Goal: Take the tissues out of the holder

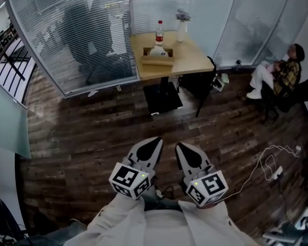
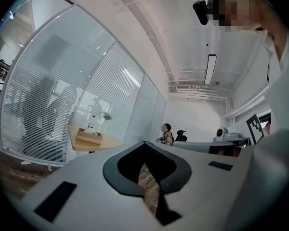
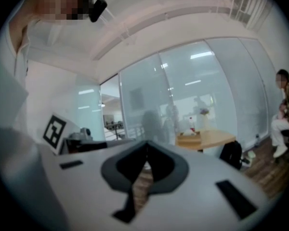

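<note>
Both tongs are clenched and hold nothing. From the head view the left tongs point(image 1: 155, 143) and the right tongs point(image 1: 183, 149) hang side by side, close to the wearer's body, over a dark plank floor point(image 1: 92, 132), tips pointing toward the far end of the room. The holder point(image 1: 156, 61) — a low wooden box — sits well apart from them on a pale wooden surface point(image 1: 190, 60) against a glass wall point(image 1: 66, 29), and the white tissues point(image 1: 158, 50) rise from its top. Behind the holder stands a bottle point(image 1: 159, 31) with a red label, and beside that a vase point(image 1: 181, 28) (flowers in it). A seated person point(image 1: 277, 76) is off to the right, and a white cable point(image 1: 264, 163) trails over the floor.

In the left gripper view the left tongs point(image 2: 144, 144) have their tips pressed together, with only a sliver of floor showing through the slot below them; the surface point(image 2: 106, 143) and holder point(image 2: 88, 138) lie far off at the left.

In the right gripper view the right tongs point(image 3: 146, 145) are likewise tip to tip with nothing between — the holder point(image 3: 189, 139) sits on the surface point(image 3: 214, 137) in the distance, the bottle point(image 3: 191, 124) behind it, the seated person point(image 3: 285, 112) at the right edge.
</note>
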`<act>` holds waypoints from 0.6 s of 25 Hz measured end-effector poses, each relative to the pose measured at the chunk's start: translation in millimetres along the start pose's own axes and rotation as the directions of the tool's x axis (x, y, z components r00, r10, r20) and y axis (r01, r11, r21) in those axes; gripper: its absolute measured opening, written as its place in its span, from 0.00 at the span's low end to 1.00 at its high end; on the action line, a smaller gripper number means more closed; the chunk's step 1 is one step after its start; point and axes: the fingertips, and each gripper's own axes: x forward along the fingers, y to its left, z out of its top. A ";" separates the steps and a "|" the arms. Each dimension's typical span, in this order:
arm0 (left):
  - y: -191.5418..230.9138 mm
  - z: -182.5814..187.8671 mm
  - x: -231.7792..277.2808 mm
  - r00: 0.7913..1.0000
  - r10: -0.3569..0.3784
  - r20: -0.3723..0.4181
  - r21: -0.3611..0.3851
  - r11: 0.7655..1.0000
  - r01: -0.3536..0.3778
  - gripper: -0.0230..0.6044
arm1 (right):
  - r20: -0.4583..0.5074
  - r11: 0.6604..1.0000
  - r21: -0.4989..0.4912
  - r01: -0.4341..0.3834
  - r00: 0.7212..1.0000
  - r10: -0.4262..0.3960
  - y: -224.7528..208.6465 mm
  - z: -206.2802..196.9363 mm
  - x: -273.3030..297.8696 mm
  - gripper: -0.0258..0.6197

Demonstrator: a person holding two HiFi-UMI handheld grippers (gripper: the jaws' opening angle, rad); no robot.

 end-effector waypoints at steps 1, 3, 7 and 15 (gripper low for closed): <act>3.0 -1.1 3.0 1.000 0.001 -0.002 -0.008 1.000 -0.001 0.05 | -0.002 1.000 0.004 0.000 1.000 0.000 -2.8 0.0 3.1 0.06; 13.0 -3.1 10.8 1.000 0.009 -0.002 -0.029 1.000 -0.009 0.05 | 0.001 1.000 0.010 0.004 1.000 -0.004 -10.0 1.3 13.5 0.06; 39.4 -7.8 31.0 0.999 0.031 -0.007 -0.060 0.998 -0.032 0.05 | -0.006 1.000 0.015 0.012 1.000 -0.012 -29.0 0.3 38.7 0.06; 115.4 24.5 93.4 1.000 0.013 0.005 -0.050 0.999 -0.012 0.05 | -0.009 0.998 0.008 0.054 0.998 -0.054 -79.6 16.9 121.5 0.06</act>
